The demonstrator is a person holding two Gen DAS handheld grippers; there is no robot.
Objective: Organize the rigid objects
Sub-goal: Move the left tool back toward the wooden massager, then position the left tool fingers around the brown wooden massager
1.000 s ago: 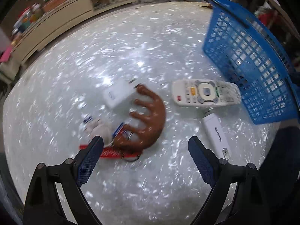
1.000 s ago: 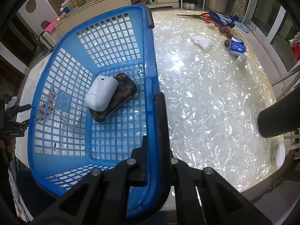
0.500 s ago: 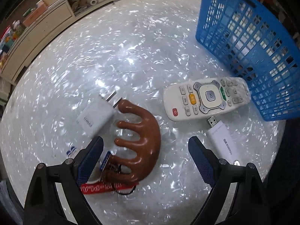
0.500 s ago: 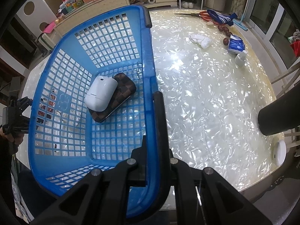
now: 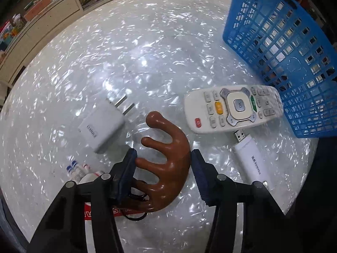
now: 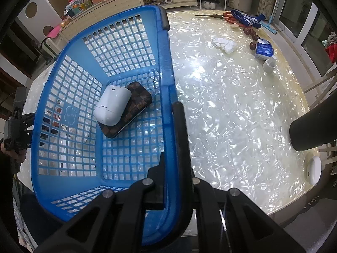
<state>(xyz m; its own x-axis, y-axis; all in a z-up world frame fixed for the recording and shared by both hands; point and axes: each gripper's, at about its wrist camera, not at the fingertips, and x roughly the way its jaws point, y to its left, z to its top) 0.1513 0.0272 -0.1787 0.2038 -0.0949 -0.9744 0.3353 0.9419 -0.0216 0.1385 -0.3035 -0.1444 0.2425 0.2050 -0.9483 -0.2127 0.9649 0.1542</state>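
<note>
Glossy pearl-flecked tabletop (image 5: 130, 48) spreads under both my tools, with cabinets and cluttered shelves behind it. Largest on it is one blue plastic basket (image 6: 130, 48), a lattice of square holes; my right gripper (image 6: 171, 147) is clenched on its smooth rim, one finger inside the wall and one outside. Two things lie on the basket floor ahead of that tool: a checkered brown case (image 6: 134, 107) with a rounded white case (image 6: 112, 107) on top. Beyond the rim, far across the table, sit scissors, a blue sock and a crumpled white tissue.

My left gripper (image 5: 163, 168) points down over one brown, glossy comb-like massager (image 5: 168, 160) with thick rounded prongs. Its blue pads are closing, the massager between them and both pads at its sides. Ahead to the right lies one white remote (image 5: 231, 109), touching the basket's wall; just right of my finger, one white USB stick (image 5: 252, 160). Ahead-left, one white two-prong charger (image 5: 103, 124). Under the massager, a red strip and a black ring crowd the left pad.
</note>
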